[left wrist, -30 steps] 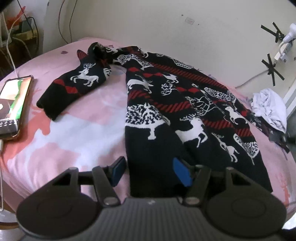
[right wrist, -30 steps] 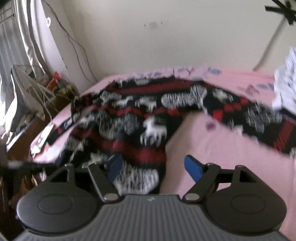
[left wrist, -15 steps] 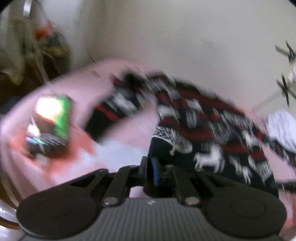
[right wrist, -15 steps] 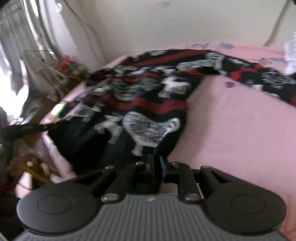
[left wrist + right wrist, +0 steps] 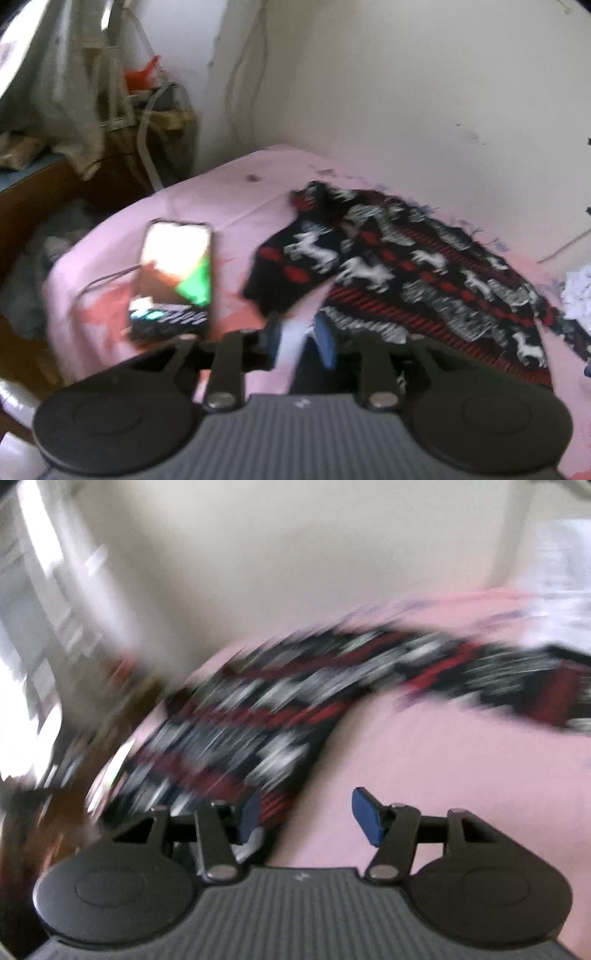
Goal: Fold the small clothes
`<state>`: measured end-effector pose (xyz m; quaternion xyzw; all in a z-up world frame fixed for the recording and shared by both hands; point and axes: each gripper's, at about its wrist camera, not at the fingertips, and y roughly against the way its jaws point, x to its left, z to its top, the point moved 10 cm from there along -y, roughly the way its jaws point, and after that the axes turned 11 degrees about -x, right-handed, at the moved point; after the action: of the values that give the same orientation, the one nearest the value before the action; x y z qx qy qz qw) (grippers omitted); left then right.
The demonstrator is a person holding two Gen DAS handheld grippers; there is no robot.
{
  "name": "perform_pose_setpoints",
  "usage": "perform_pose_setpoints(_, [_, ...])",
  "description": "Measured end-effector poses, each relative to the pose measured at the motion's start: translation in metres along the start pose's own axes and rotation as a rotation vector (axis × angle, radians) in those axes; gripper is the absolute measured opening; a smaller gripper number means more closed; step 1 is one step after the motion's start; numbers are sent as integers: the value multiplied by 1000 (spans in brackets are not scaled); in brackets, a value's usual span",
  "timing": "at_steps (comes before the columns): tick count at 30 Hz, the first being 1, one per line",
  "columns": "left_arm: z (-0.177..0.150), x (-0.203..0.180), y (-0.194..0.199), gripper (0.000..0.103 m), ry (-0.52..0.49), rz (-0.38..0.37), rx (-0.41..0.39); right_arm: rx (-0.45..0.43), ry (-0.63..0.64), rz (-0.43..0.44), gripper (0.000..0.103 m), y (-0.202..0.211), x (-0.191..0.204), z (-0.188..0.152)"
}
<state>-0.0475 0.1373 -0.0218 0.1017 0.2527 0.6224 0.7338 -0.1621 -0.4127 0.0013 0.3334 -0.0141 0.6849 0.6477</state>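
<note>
A black sweater [image 5: 406,266] with white reindeer and red bands lies on the pink bed sheet [image 5: 240,192], one sleeve bent toward the phone. My left gripper [image 5: 299,341] hovers at its near edge. Its jaws are a little apart and opening, with pale sheet showing in the gap and dark cloth just under the right pad. The right wrist view is badly blurred. There the sweater [image 5: 258,720] stretches across the sheet [image 5: 443,757]. My right gripper [image 5: 308,816] is opening wide, its left pad over the sweater's edge, with nothing pinched.
A lit phone [image 5: 173,273] with a cable lies on the sheet left of the sweater. A crumpled white cloth [image 5: 580,291] sits at the far right. The wall runs behind the bed, with cluttered furniture and cables beyond its left edge.
Both grippers went from open to shut at the sweater's near edge, and have now opened again. Both views have swung, so the phone sits nearer the middle of the left one.
</note>
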Motion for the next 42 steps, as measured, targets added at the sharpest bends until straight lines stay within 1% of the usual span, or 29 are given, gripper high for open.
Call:
perform_pose_setpoints(1, [2, -9, -7, 29, -12, -17, -1, -46, -60, -70, 56, 5, -22, 11])
perform_pose_setpoints(3, [0, -28, -20, 30, -25, -63, 10, -142, -157, -230, 57, 23, -68, 27])
perform_pose_setpoints(5, [-3, -48, -37, 30, -38, -115, 32, -220, -263, -372, 56, 46, -115, 33])
perform_pose_setpoints(7, [-10, -67, -48, 30, -43, -152, 54, -274, -346, -458, 59, 65, -150, 34])
perform_pose_setpoints(8, [-13, -76, -56, 30, -42, -178, 73, -295, -379, -498, 59, 73, -166, 34])
perform_pose_setpoints(9, [-18, -84, -61, 30, -44, -197, 88, -308, -420, -520, 59, 79, -178, 32])
perform_pose_setpoints(11, [-25, -101, -73, 30, -56, -227, 118, -317, -506, -512, 57, 80, -195, 29])
perform_pose_setpoints(12, [-29, -107, -78, 30, -62, -237, 129, -338, -527, -503, 57, 79, -199, 30])
perform_pose_setpoints(16, [-44, -123, -91, 30, -68, -263, 173, -386, -543, -541, 52, 66, -209, 40])
perform_pose_setpoints(18, [-49, -126, -96, 30, -67, -264, 187, -433, -542, -578, 50, 60, -213, 47])
perform_pose_setpoints(19, [-52, -127, -99, 30, -67, -265, 191, -452, -530, -605, 47, 57, -215, 50])
perform_pose_setpoints(20, [-53, -129, -101, 30, -68, -265, 192, -468, -515, -638, 38, 56, -220, 53])
perform_pose_setpoints(21, [-52, -128, -103, 30, -70, -266, 190, -473, -503, -681, 22, 54, -224, 55])
perform_pose_setpoints(23, [-50, -130, -107, 30, -75, -270, 172, -470, -501, -716, 8, 55, -227, 54])
perform_pose_setpoints(25, [-46, -131, -110, 33, -81, -273, 144, -484, -482, -718, 7, 60, -217, 58])
perform_pose_setpoints(26, [-44, -130, -111, 39, -79, -278, 126, -499, -448, -703, 7, 61, -207, 65])
perform_pose_setpoints(27, [-41, -129, -113, 44, -71, -278, 106, -513, -399, -671, 7, 62, -190, 76])
perform_pose_setpoints(28, [-38, -127, -114, 52, -61, -274, 85, -519, -347, -631, 7, 59, -171, 88])
perform_pose_setpoints(30, [-34, -121, -120, 54, -43, -267, 52, -521, -222, -535, 7, 44, -123, 118])
perform_pose_setpoints(32, [-35, -116, -128, 54, -21, -266, 49, -508, -116, -439, 7, 18, -76, 147])
perform_pose_setpoints(34, [-35, -113, -130, 54, 3, -277, 30, -492, -26, -338, 7, -19, -24, 175])
perform_pose_setpoints(36, [-34, -112, -129, 54, 16, -282, 23, -459, 53, -235, 7, -65, 32, 195])
perform_pose_setpoints(38, [-34, -109, -128, 54, 34, -285, 15, -413, 139, -145, 6, -114, 87, 202])
perform_pose_setpoints(39, [-34, -108, -128, 54, 40, -287, 12, -377, 185, -91, 6, -145, 119, 198])
perform_pose_setpoints(40, [-34, -107, -127, 54, 49, -290, 10, -344, 204, -51, 6, -166, 140, 192])
perform_pose_setpoints(42, [-33, -103, -128, 53, 77, -296, 8, -251, 217, 23, 6, -216, 180, 168])
